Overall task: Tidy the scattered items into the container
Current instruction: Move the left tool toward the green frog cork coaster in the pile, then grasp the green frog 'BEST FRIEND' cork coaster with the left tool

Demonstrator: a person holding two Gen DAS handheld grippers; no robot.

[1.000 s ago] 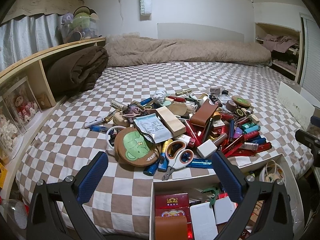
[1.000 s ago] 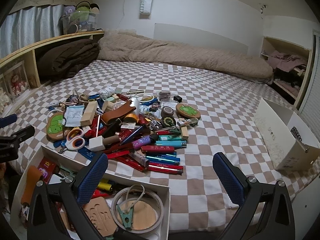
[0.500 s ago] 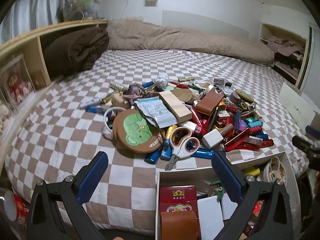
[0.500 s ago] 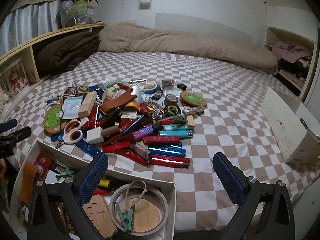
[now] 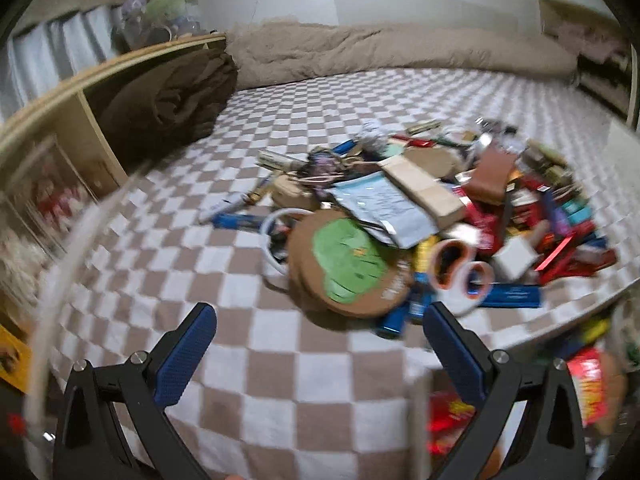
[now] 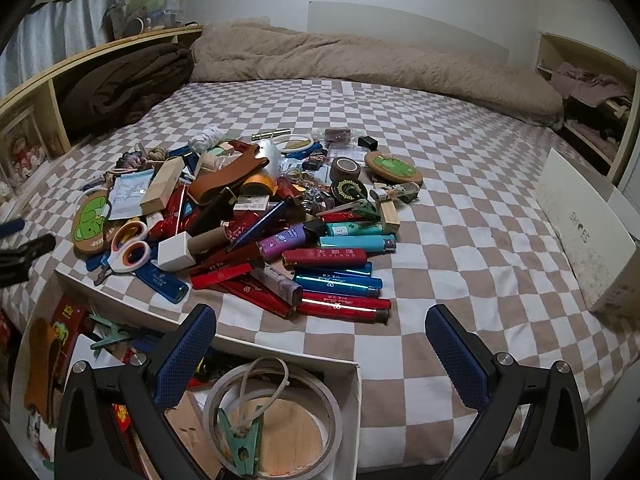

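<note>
The left tool [image 5: 318, 318] is spread wide with nothing between its blue pads [image 5: 188, 350]; it hangs over bare checked bedspread [image 5: 248, 360] at the near edge of the bed, and its view is blurred. The pile of small things [image 5: 436, 220] lies ahead of it and to its right; nearest is a round brown coaster with a green figure [image 5: 348, 264], just beyond the right fingertip, with orange-handled scissors [image 5: 460, 272] beside it and a paper packet [image 5: 380, 204] lapping over its far edge. The white box [image 5: 560, 320] shows only as a smeared rim at the lower right, red packs inside it.

The right tool [image 6: 320, 320] is likewise wide open and empty; it sits above the box [image 6: 356, 384], whose near corner holds a roll of tape [image 6: 276, 412] with a green clip [image 6: 240, 444] on its rim (the clip stands tilted, jaws down). The box's long wall [image 6: 120, 304] runs along the front of the pile, touching or nearly touching the scissors [image 6: 128, 248] and a blue lighter [image 6: 162, 280]. Straight ahead of the tool, between its fingers, lie red lighters [image 6: 344, 304] and a dark blue one [image 6: 336, 282]; farther back are teal lighters [image 6: 356, 236], a brown leather piece [image 6: 228, 178] and a second green coaster [image 6: 392, 166]. A white shoebox lid [image 6: 580, 232] stands on edge well apart to the right; a beige quilt [image 6: 360, 60] lies across the far end of the bed.
</note>
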